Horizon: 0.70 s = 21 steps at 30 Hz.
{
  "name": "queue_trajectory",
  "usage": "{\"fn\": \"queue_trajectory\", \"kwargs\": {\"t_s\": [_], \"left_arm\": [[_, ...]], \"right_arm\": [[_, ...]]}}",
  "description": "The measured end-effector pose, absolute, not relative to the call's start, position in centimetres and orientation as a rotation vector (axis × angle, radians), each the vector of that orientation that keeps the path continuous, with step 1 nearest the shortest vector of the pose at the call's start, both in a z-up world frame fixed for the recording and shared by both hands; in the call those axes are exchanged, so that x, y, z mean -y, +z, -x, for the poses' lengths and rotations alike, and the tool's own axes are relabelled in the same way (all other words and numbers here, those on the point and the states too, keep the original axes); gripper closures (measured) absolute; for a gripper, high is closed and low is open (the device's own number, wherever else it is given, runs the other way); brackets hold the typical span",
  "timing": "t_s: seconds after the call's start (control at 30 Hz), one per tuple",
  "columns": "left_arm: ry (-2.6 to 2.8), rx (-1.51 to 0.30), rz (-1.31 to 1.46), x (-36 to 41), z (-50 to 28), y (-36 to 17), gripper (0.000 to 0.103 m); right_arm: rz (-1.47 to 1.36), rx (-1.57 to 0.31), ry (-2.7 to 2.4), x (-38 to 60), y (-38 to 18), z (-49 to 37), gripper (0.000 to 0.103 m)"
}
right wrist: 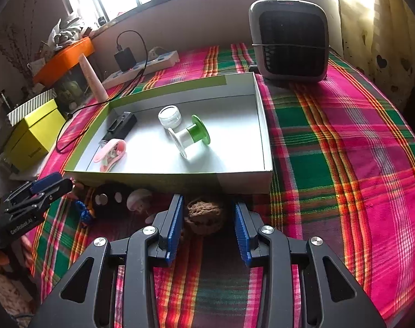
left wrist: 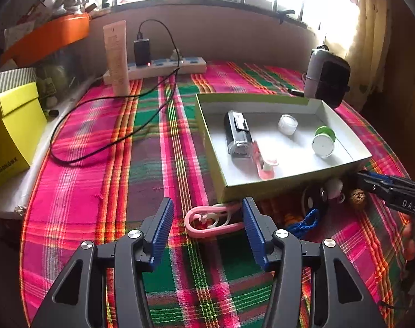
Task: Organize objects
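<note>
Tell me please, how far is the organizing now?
Done: the shallow box already holds a black device, a small clear jar, a green-and-white spool and a pink clip.
In hand: nothing yet. The right gripper brackets the walnut; the left gripper stands open at a second pink clip.
Left: also the black round toy and blue cord.

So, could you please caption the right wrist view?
Right tool open around a walnut before the tray.

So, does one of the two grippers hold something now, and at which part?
Neither. The left gripper stands open around the pink clip; the right gripper stands open around the brown walnut-like ball, with gaps visible.
</note>
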<state>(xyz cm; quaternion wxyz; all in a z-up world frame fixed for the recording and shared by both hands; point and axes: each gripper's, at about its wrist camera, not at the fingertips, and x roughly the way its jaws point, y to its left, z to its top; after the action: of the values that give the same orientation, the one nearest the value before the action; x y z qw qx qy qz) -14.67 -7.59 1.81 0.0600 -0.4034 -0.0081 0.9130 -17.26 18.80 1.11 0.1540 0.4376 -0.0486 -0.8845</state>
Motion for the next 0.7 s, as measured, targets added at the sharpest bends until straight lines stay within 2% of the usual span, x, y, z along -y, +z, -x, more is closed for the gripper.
{"fn": "queue_trajectory", "kwargs": {"t_s": [0.7], "left_arm": [[2.647, 0.063, 1.227, 5.8, 11.8, 1.3, 0.052]], "right_arm": [[-1.251, 0.092, -2.554, -19.5, 1.2, 15.9, 0.070]]}}
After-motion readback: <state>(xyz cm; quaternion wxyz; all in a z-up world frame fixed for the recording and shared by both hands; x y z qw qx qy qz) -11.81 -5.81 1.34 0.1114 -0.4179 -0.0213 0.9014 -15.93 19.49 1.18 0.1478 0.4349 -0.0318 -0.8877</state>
